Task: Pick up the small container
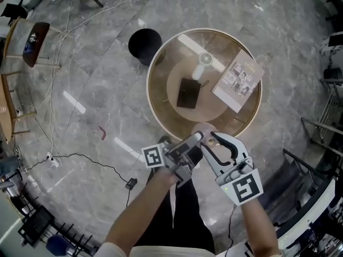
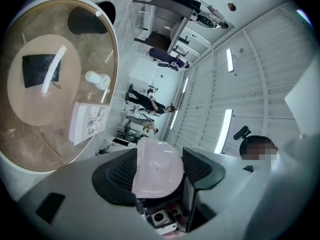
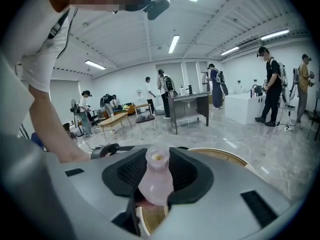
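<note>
by the round table (image 1: 149, 82), left gripper (image 2: 159, 160) and right gripper (image 3: 156, 176) both pinch the small container (image 1: 202, 128).

floor (image 1: 102, 74): grey marble | round glass table (image 1: 149, 84) | ceiling strip lights (image 3: 174, 43)

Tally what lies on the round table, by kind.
Booklet: 1
Black pouch: 1
White fan: 1
Total: 3
</note>
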A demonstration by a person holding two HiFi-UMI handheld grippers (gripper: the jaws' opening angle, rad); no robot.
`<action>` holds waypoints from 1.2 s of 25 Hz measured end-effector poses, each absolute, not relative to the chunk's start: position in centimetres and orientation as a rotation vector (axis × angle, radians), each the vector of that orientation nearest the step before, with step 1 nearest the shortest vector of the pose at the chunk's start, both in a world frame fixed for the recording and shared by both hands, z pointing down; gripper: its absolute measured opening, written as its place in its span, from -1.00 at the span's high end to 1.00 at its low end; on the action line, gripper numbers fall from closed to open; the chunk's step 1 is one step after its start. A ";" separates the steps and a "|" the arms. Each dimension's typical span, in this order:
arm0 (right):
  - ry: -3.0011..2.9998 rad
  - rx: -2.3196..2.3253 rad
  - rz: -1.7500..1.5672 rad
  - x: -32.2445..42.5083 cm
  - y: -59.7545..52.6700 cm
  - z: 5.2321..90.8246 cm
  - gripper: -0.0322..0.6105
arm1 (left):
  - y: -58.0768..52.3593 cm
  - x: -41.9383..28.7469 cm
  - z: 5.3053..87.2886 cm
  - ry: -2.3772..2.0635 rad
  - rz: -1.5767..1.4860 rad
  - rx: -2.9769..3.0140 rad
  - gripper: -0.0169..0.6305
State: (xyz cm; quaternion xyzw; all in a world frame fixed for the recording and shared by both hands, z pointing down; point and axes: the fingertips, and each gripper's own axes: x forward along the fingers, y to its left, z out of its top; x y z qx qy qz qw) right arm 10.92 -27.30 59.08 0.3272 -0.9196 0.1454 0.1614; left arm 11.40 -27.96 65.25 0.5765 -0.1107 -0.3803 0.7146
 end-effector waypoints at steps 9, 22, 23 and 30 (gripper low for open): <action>-2.640 0.839 0.373 10.8 -23.7 48.6 0.43 | -24.7 11.0 54.4 -0.282 -0.856 1.291 0.03; -2.681 0.800 0.347 13.2 -17.1 36.1 0.43 | -18.3 13.3 41.4 -0.288 -0.879 1.291 0.04; -2.686 0.804 0.343 13.4 -16.7 35.4 0.43 | -17.9 13.5 40.8 -0.285 -0.879 1.290 0.04; -2.686 0.822 0.313 14.3 -13.5 30.5 0.43 | -14.9 14.5 35.8 -0.251 -0.886 1.304 0.04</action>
